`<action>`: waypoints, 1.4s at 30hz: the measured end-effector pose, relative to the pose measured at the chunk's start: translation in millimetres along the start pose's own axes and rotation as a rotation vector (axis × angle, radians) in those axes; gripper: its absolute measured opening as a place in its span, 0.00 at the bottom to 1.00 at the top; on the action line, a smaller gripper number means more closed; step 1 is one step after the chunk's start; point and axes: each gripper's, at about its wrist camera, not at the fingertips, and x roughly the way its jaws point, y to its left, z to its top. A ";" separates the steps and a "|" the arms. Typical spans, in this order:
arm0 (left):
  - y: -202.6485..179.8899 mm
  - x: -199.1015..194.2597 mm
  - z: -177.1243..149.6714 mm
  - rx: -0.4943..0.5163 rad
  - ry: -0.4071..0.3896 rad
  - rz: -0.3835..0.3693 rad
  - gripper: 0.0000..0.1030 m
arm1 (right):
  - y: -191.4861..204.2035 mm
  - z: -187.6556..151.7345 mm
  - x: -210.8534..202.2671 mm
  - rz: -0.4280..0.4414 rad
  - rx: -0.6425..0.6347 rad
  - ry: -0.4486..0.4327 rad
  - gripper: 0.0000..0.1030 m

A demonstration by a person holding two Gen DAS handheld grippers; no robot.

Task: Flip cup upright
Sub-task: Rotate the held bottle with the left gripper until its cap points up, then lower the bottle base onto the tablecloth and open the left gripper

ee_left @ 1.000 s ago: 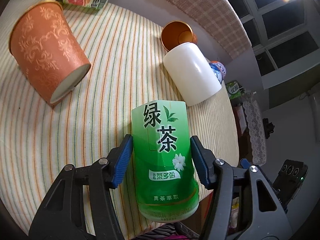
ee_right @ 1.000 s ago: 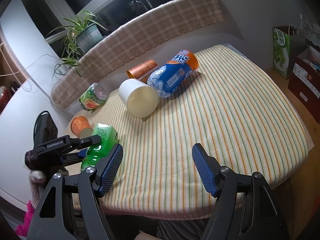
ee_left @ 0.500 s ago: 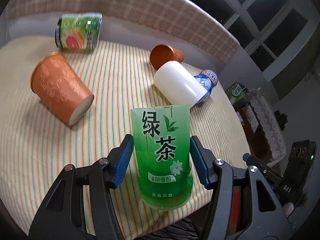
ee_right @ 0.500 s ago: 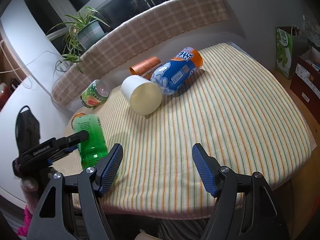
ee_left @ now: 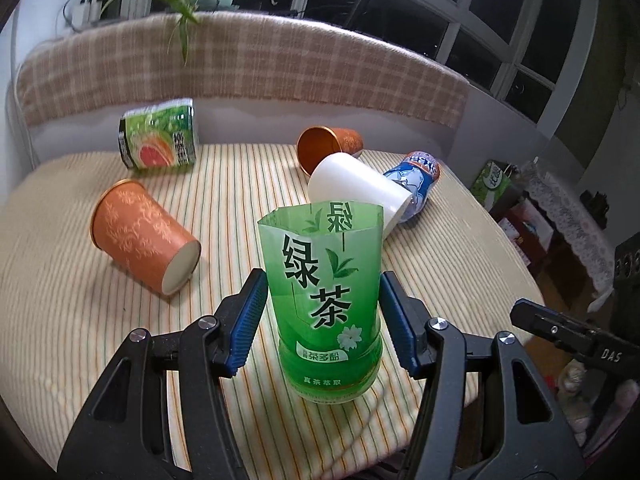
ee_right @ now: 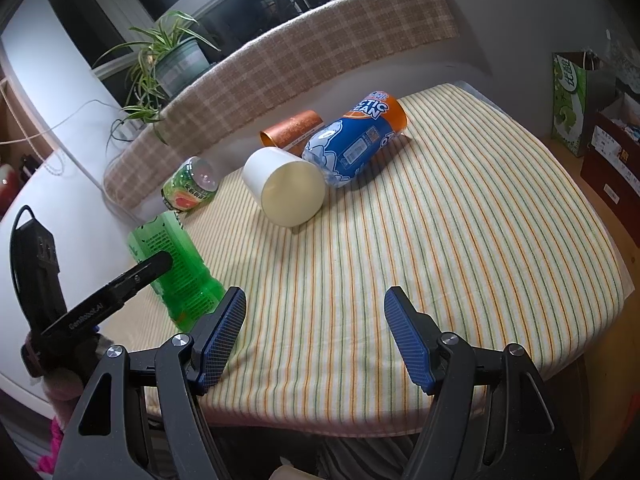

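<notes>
Striped cloth (ee_left: 72,320) covers the table, with a plaid cushion (ee_left: 280,68) running along its far edge under dark windows. At lower centre of the left wrist view, the green cup (ee_left: 326,304), a cut-off green tea bottle, stands with its open mouth up and its base at the near edge of the cloth. The left gripper (ee_left: 322,320) brackets it, blue pads (ee_left: 248,320) just beside each wall; a thin gap shows on both sides, so the jaws look slackened rather than pressing, though contact on the right cannot be told for sure. In the right wrist view the same green cup (ee_right: 176,264) appears at middle left, leaning a little, with one black finger of the left gripper crossing its front.

The right gripper (ee_right: 314,340) hangs at lower centre of its own view with jaws spread wide, nothing between them, above bare cloth.

Other cups lie on their sides: an orange patterned cup (ee_left: 140,240) at middle left, a white cup (ee_left: 356,188) above the green one, touching a blue bottle cup (ee_left: 416,180) to its right, a copper cup (ee_left: 328,148) behind them, and a grapefruit-label cup (ee_left: 160,140) at upper left against the wall. A spider plant (ee_right: 168,60) sits on the sill.
</notes>
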 end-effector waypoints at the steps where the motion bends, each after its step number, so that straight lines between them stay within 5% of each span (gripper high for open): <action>1: -2.1 -1.0 -0.4 0.014 -0.013 0.010 0.57 | 0.2 -0.2 -0.1 -0.001 -0.001 0.000 0.69; 7: -11.9 1.0 -4.9 0.084 -0.049 0.063 0.57 | 1.4 -0.6 -0.7 -0.004 -0.009 -0.004 0.69; 31: -11.7 -7.0 -23.2 0.060 -0.012 0.007 0.57 | 11.3 -1.6 -6.1 -0.025 -0.057 -0.030 0.69; 38: -5.1 -9.6 -28.7 0.027 0.009 -0.021 0.75 | 15.6 -3.6 -7.5 -0.020 -0.061 -0.030 0.69; 42: -1.4 -13.1 -33.0 0.008 0.025 -0.040 0.76 | 17.5 -3.5 -7.7 -0.019 -0.067 -0.031 0.69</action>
